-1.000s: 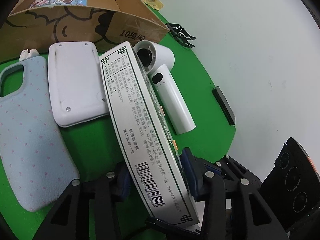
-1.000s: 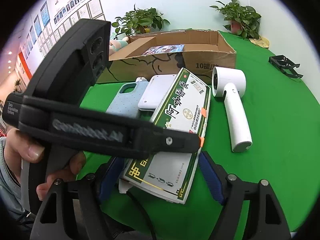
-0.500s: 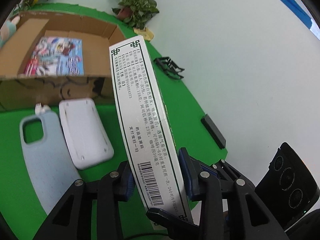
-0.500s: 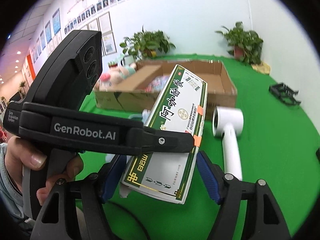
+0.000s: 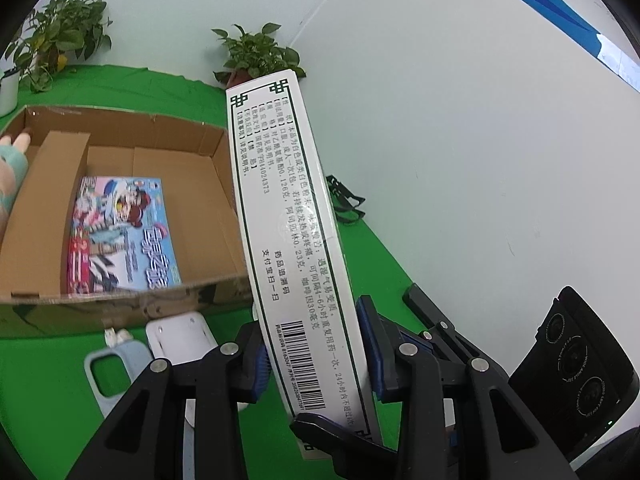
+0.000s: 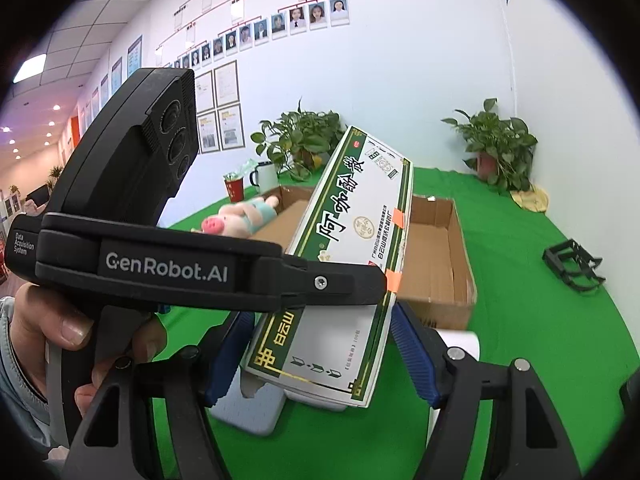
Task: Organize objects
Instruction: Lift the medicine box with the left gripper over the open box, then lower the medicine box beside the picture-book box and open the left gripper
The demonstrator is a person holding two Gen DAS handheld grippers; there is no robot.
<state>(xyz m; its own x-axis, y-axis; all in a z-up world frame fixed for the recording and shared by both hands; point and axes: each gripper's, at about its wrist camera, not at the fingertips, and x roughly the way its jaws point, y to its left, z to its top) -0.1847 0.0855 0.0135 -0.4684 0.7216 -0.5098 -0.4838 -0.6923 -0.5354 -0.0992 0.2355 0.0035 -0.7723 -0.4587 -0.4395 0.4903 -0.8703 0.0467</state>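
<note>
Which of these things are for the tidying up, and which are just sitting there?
For the job:
medicine box
left gripper, shut on it
right gripper
cardboard box
phone case
white device

Just there:
plants
black bracket
mug

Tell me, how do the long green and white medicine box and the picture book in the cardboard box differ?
The medicine box is in the air, gripped by both grippers; the picture book lies flat inside the cardboard box. The medicine box is long and bulky with white and green print; the picture book is thin and brightly coloured. Both carry Chinese writing.
</note>
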